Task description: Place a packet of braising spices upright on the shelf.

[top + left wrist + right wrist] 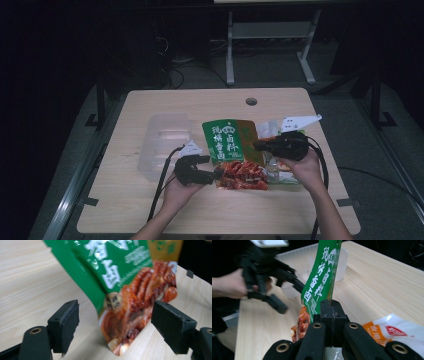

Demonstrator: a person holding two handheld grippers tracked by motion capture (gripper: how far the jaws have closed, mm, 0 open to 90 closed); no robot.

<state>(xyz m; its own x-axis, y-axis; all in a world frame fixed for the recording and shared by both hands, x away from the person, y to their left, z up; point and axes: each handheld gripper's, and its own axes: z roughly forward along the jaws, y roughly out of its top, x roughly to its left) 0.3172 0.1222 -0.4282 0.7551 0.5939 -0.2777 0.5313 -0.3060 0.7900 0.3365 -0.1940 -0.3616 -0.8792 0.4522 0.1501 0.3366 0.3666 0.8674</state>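
A green seasoning packet [223,142] with a red food picture on its lower part hangs upright over the wooden table [140,210]. My right gripper [257,146] is shut on the packet's side edge; the right gripper view shows its jaws [331,305] pressed together on that green packet [319,282]. My left gripper [217,174] is open at the packet's red lower end. In the left gripper view the packet [120,277] hangs between the wide-apart jaws of this gripper [115,312], and neither pad touches it. The left gripper [289,296] also shows in the right gripper view, blurred.
A clear plastic container [162,142] stands on the table left of the packet. A white and orange packet [280,172] lies under my right hand, also seen close by [397,332]. A round cable hole [251,101] sits near the table's far edge.
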